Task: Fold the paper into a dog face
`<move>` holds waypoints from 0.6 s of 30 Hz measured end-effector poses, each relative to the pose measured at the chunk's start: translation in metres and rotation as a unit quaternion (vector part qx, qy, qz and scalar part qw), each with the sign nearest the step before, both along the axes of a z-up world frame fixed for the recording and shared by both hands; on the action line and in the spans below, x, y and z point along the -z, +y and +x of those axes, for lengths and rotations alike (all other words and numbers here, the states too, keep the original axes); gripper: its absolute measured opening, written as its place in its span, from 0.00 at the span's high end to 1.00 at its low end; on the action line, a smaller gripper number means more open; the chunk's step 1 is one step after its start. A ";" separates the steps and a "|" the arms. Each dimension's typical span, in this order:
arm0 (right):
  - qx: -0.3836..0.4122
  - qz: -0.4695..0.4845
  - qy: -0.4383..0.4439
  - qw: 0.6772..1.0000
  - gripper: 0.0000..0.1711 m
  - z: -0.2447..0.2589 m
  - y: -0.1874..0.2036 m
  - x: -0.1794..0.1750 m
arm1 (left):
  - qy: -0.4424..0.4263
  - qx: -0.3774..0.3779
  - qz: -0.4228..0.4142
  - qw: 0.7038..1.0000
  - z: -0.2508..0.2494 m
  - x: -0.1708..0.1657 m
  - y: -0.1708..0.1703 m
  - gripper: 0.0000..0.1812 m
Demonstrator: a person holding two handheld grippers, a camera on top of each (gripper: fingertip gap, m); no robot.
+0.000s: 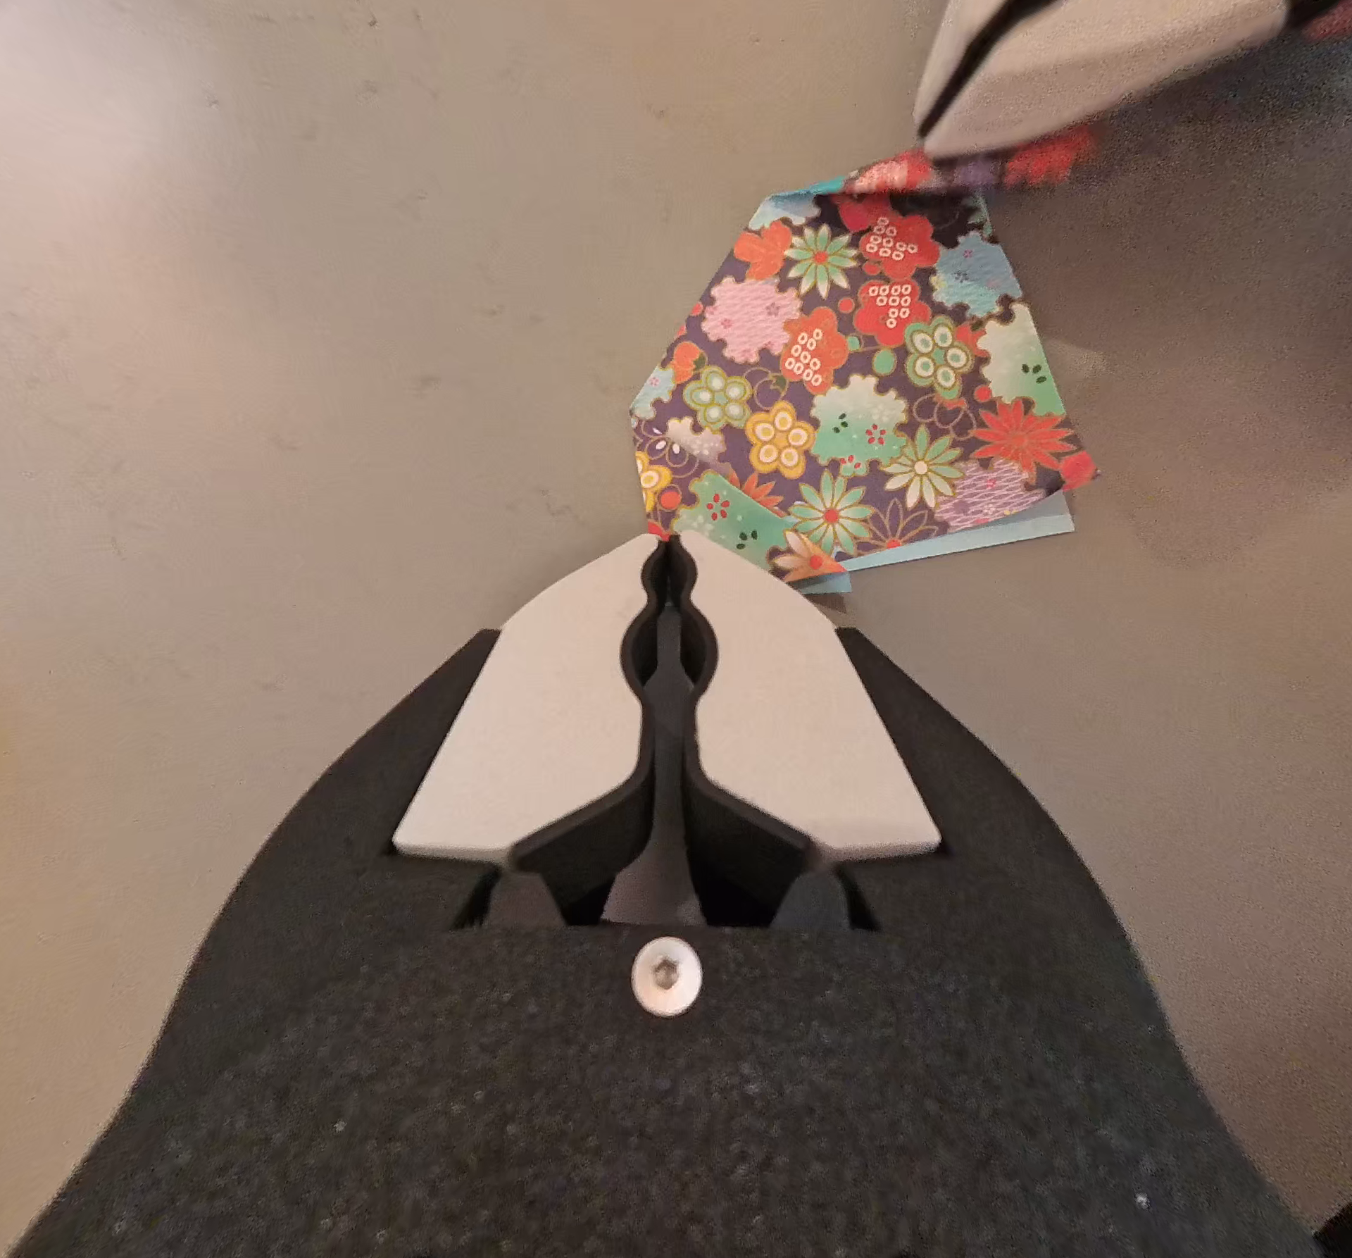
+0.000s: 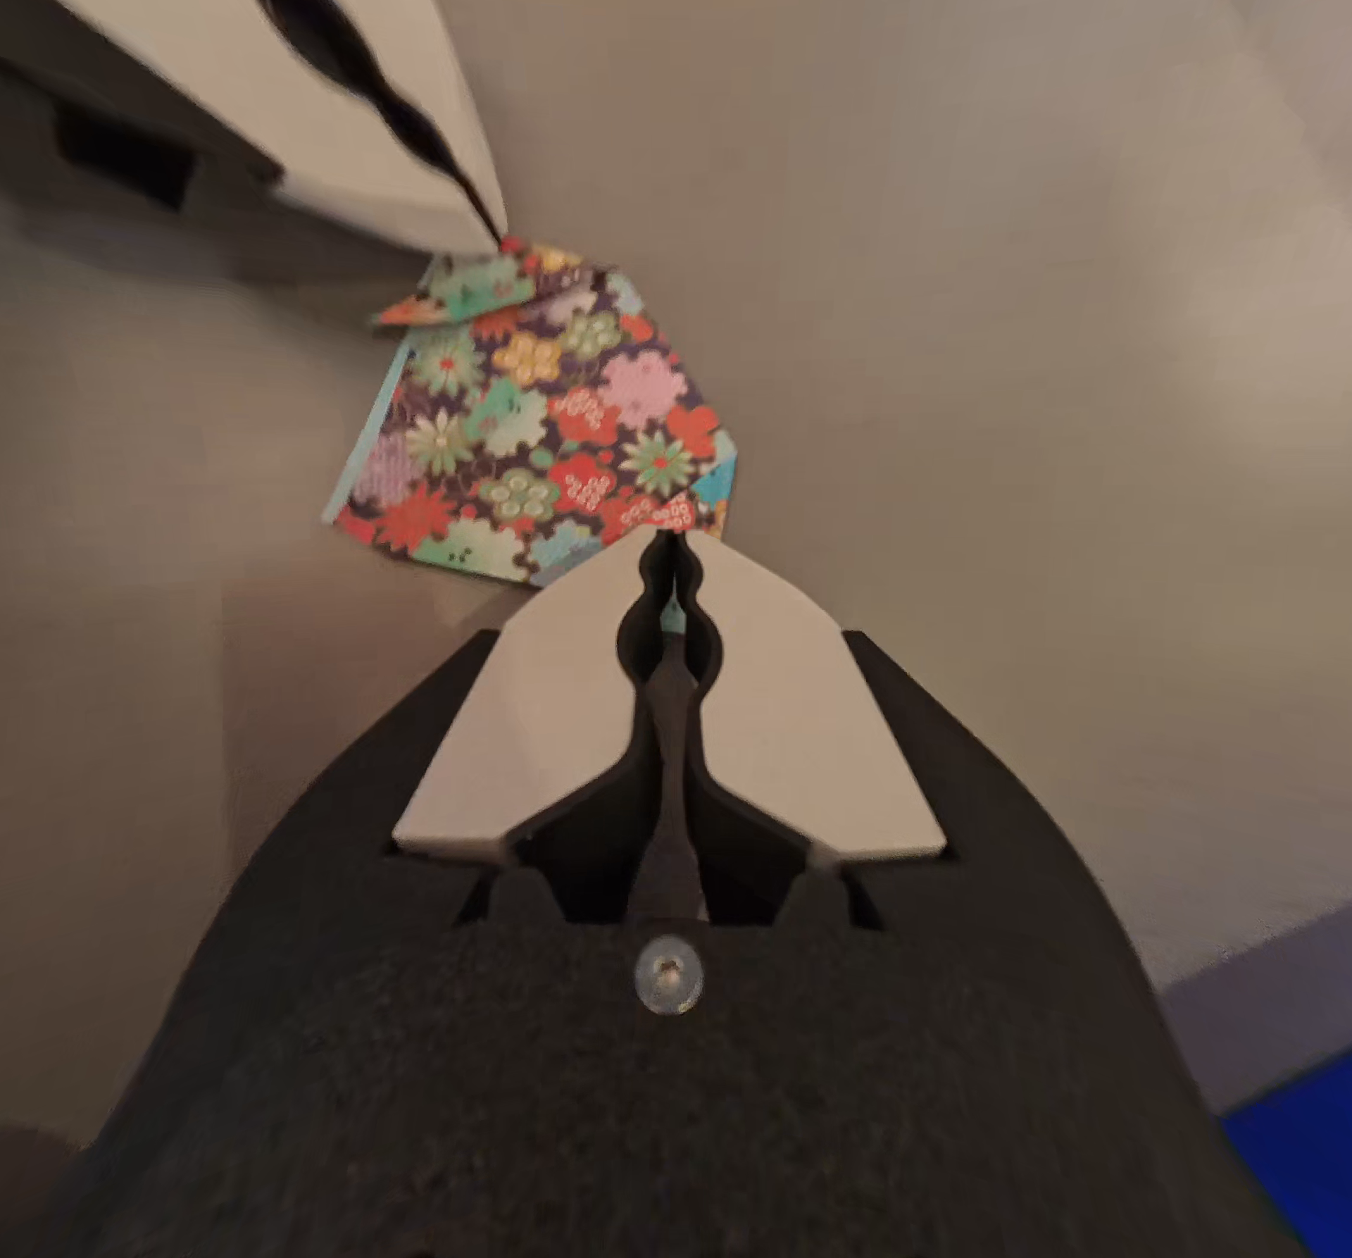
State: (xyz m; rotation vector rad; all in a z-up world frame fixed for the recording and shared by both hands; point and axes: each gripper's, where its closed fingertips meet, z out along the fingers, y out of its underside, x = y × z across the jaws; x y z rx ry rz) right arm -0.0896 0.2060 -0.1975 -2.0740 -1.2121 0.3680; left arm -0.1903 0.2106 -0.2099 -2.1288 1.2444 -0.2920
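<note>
Folded flowered paper lay on the grey bench. Left hand-held gripper pinched its near corner. Right hand-held gripper was pressed together on the opposite corner. Best to keep both pinches near the tips and crease slowly.

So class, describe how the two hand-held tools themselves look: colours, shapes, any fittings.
Both match. The left tool and right tool each have a rough black body, two pale grey fingers tapering to a point, wavy black inner edges, and one silver screw. No cables or sleeves show.
</note>
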 end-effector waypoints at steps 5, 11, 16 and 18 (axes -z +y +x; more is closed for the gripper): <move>-0.010 -0.015 -0.025 1.000 1.00 0.000 -0.006 0.014 | 0.006 0.043 0.012 0.999 0.004 -0.003 -0.002 1.00; -0.006 -0.009 -0.028 1.000 1.00 0.000 -0.006 0.014 | -0.008 0.088 -0.015 0.996 0.013 0.000 -0.008 1.00; 0.001 -0.001 -0.028 1.000 1.00 0.000 -0.007 0.014 | -0.022 0.084 -0.033 0.996 0.013 0.000 -0.009 1.00; 0.003 0.002 -0.032 0.999 1.00 0.000 -0.007 0.014 | -0.019 0.088 -0.026 0.996 0.013 0.000 -0.010 1.00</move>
